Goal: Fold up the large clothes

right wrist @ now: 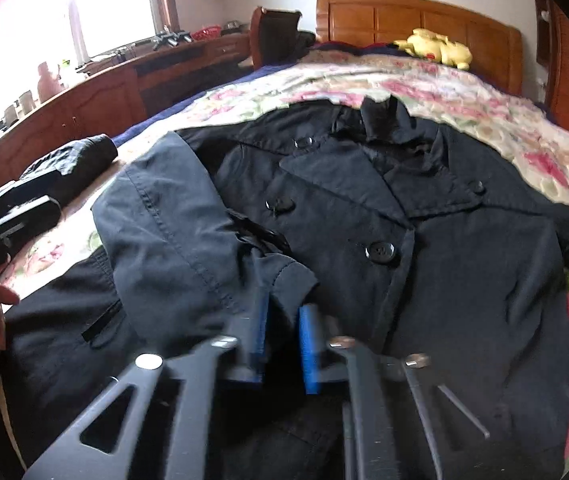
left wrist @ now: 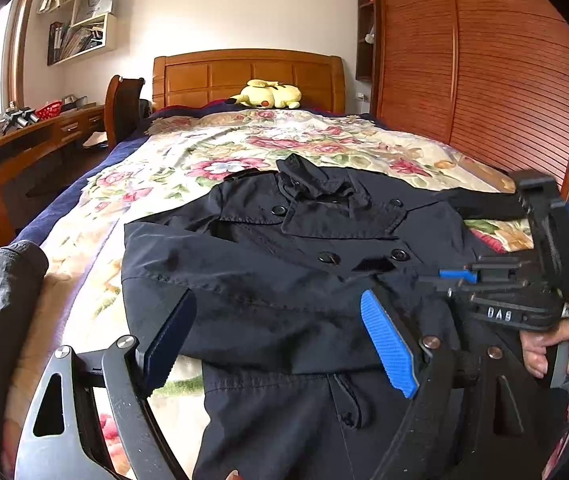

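Note:
A dark navy double-breasted coat lies front up on the floral bedspread, collar toward the headboard. Its left sleeve is folded across the chest. My left gripper is open, its blue pads wide apart just above the coat's waist, holding nothing. My right gripper is shut on the cuff of the folded sleeve, which sits between its blue pads. The right gripper also shows in the left wrist view, at the coat's right side. The left gripper shows at the left edge of the right wrist view.
A yellow plush toy lies by the wooden headboard. A dark rolled garment lies on the bed's left side. A wooden desk and chair stand to the left, a wooden wardrobe to the right.

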The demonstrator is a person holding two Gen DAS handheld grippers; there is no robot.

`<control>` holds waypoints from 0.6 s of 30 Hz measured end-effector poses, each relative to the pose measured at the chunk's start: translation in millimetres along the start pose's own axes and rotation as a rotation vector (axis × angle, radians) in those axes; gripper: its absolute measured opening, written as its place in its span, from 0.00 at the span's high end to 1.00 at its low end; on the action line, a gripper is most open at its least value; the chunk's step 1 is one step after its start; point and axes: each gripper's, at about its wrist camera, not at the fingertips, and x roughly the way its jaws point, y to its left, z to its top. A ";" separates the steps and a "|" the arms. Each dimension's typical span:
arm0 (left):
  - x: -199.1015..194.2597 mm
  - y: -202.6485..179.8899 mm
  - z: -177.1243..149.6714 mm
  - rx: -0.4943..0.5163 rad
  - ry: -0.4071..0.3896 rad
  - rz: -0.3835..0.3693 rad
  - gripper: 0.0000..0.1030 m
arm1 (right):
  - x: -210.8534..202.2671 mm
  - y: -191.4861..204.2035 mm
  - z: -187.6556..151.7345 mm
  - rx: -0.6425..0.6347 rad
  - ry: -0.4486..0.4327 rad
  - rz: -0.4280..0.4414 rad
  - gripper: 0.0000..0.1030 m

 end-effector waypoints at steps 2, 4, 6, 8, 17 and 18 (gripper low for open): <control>-1.2 -2.9 -1.7 0.010 -0.003 0.011 0.18 | -8.0 -0.4 1.9 -0.006 -0.035 -0.023 0.96; -3.1 -3.3 -3.6 0.014 -0.011 0.018 0.18 | -15.7 -1.0 1.9 -0.008 -0.064 -0.050 0.97; -5.6 -4.3 -5.4 0.018 -0.023 0.026 0.18 | -23.6 -5.1 4.0 -0.012 -0.084 -0.085 0.98; -6.4 -4.9 -6.7 0.022 -0.029 0.025 0.18 | -32.0 -8.2 4.8 -0.024 -0.102 -0.140 0.98; 9.9 -10.3 -11.3 0.051 0.018 0.059 0.18 | -50.3 -69.2 25.0 -0.070 -0.075 -0.389 0.98; 10.8 -12.1 -12.2 0.058 0.020 0.061 0.18 | -50.0 -76.0 26.9 -0.071 -0.064 -0.411 0.98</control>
